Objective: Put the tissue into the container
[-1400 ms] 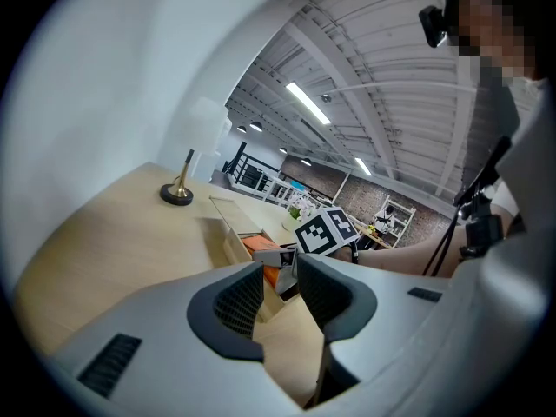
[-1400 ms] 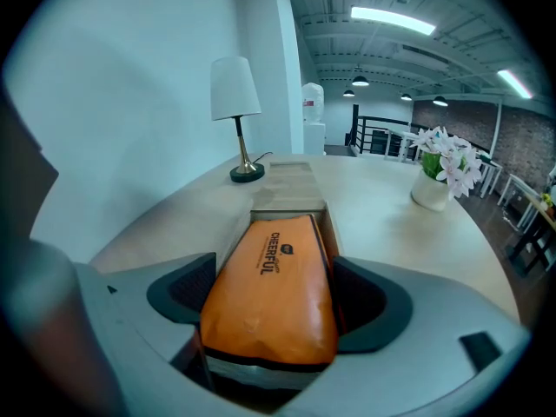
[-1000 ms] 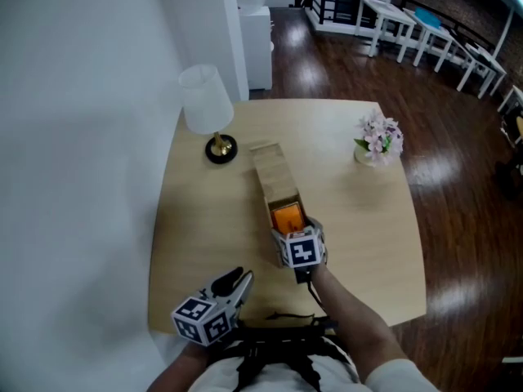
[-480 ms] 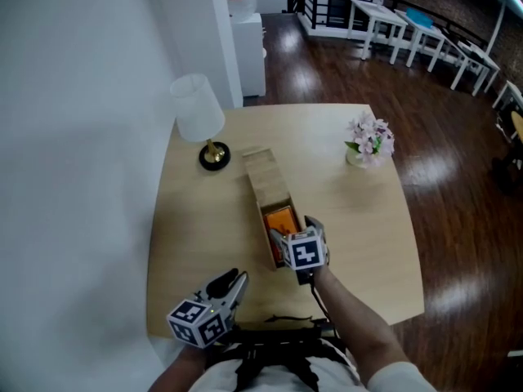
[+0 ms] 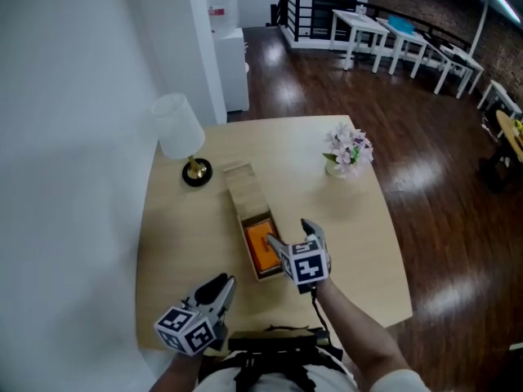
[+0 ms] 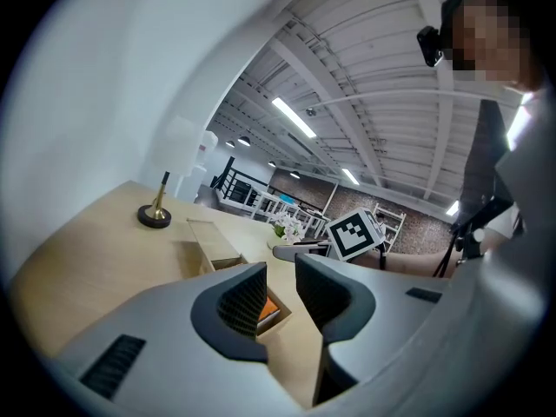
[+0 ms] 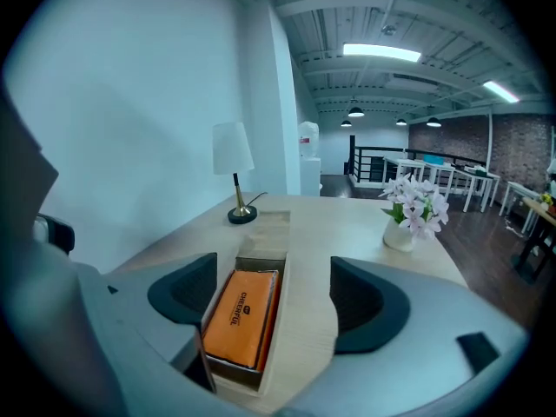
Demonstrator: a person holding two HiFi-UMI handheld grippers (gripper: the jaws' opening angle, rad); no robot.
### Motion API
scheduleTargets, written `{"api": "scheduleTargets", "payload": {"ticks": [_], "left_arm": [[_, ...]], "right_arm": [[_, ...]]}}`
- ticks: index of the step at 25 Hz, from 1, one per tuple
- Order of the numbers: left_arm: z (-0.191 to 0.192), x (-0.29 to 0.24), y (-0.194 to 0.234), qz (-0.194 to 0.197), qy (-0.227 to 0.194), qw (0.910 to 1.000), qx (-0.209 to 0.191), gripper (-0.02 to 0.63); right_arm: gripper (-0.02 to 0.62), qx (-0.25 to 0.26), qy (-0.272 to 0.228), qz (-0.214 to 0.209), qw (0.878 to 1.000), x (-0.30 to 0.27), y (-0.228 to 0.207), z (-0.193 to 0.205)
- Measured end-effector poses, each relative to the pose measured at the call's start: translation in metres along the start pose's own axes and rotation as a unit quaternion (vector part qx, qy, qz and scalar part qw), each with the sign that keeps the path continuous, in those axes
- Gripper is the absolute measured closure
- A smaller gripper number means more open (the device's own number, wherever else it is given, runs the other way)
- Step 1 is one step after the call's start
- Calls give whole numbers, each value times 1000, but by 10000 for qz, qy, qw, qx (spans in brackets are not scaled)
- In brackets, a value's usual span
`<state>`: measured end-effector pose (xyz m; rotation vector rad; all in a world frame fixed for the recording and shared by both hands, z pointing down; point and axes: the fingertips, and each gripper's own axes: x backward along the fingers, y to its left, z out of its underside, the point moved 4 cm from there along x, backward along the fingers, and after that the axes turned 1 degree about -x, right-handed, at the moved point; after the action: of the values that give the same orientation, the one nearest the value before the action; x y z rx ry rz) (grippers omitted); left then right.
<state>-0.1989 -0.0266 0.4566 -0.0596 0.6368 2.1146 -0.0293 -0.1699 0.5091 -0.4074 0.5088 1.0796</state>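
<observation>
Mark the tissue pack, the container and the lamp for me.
Tissue pack (image 7: 241,313): right gripper view, middle of its orange top.
Container (image 5: 241,189): head view, the covered far half of the wooden box.
Lamp (image 5: 176,126): head view, the white shade.

A loft-style open office, by its dark wooden floor (image 5: 441,186), rows of white tables (image 5: 364,29), brick wall (image 7: 512,146), water dispenser (image 5: 221,11) and ceiling strip lights (image 7: 380,52).

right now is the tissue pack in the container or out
In: the orange tissue pack lies flat inside the wooden container, at its open end, below the rim.
</observation>
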Motion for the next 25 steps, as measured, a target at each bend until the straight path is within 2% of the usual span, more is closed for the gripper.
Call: {"api": "scheduleTargets", "payload": {"ticks": [2, 7, 18, 25], "left_arm": [[-2, -2, -6, 18, -38, 10000, -15, 522], [-2, -13, -24, 139, -104, 9998, -16, 522], [2, -36, -55, 218, -153, 9996, -33, 546], [2, -45, -75, 282, -124, 9995, -90, 569]], "right_arm": [[194, 4, -58, 13, 10000, 9, -7, -2], [204, 17, -90, 59, 9999, 31, -26, -1], [280, -129, -423, 177, 9989, 82, -74, -8], [375, -348, -542, 262, 9976, 109, -106, -7]]}}
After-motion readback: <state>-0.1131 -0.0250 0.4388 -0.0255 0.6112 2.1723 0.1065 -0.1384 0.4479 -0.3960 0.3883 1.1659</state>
